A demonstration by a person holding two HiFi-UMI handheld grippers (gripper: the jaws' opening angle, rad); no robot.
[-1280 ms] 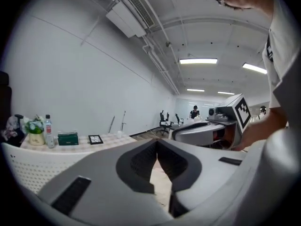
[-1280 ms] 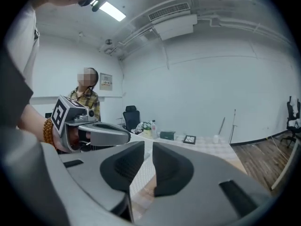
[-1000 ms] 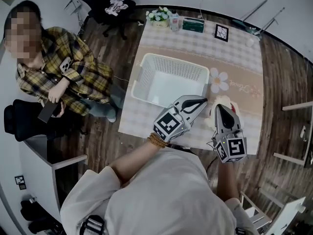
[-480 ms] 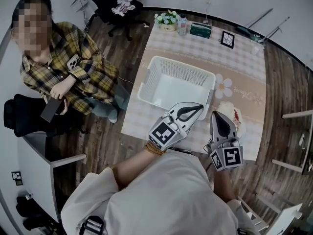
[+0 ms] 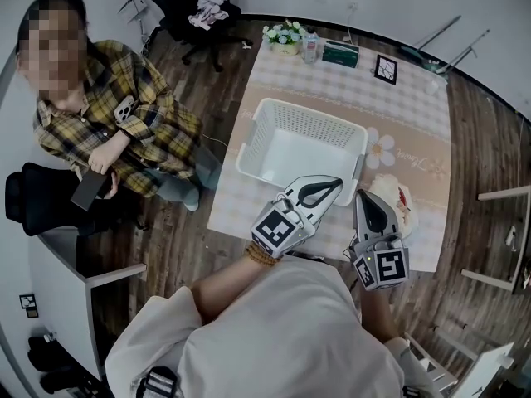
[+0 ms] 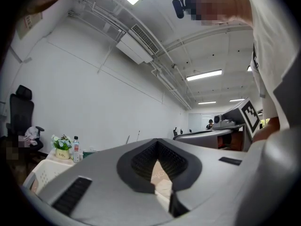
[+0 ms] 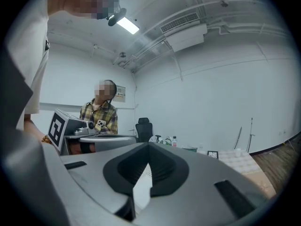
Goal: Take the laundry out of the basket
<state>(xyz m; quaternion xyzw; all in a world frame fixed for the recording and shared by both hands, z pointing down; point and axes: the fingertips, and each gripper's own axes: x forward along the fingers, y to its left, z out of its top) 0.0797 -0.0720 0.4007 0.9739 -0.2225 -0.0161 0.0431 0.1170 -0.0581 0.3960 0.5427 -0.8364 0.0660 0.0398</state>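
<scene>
You can reach straight into the basket (image 5: 303, 139) from above (only its walls fence it). Just right of it, a heap of cloth (image 5: 398, 197) blocks the near strip of the surface (image 5: 415, 106). Flowers (image 5: 284, 31), bottle (image 5: 310, 46), box (image 5: 340, 52) and frame (image 5: 386, 69) line the far edge, and a seated person (image 5: 116, 131) crowds the left.

no legible text, script on tablecloth (image 5: 412, 131) too small

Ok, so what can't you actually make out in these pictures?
Laundry: head view, near part behind the right gripper; garment type unclear.
Basket: head view, near corner under the left gripper.
Table: head view, near edge hidden by the person's shirt.
Frame: head view, too small to read.
Both gripper views: their own jaws block the tabletop.
</scene>
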